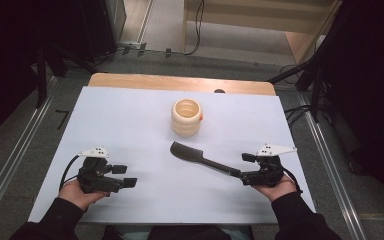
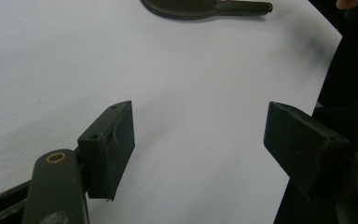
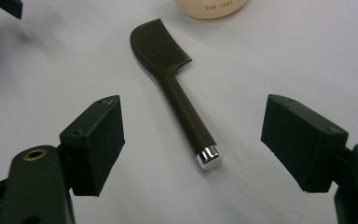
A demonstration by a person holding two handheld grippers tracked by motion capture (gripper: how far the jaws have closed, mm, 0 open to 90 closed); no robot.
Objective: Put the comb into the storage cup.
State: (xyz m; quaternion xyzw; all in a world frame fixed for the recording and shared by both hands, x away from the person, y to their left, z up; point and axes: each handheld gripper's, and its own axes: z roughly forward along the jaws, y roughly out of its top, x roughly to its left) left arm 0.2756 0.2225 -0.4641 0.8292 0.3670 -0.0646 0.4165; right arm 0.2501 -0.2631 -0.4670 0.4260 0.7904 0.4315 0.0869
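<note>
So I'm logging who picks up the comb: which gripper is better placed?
Probably the right gripper: its open jaws frame the handle end of the comb. The open left gripper sits farther off.

Dark ridged comb (image 3: 172,79), silver cap; cream cup (image 1: 186,117); white table (image 1: 130,125).

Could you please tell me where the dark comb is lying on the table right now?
In the high view the comb lies flat on the white table, just in front of the cream cup, its handle pointing toward the open right gripper.

Cream ribbed cup (image 1: 186,117) upright, mid-table; white table (image 1: 130,125).
</note>
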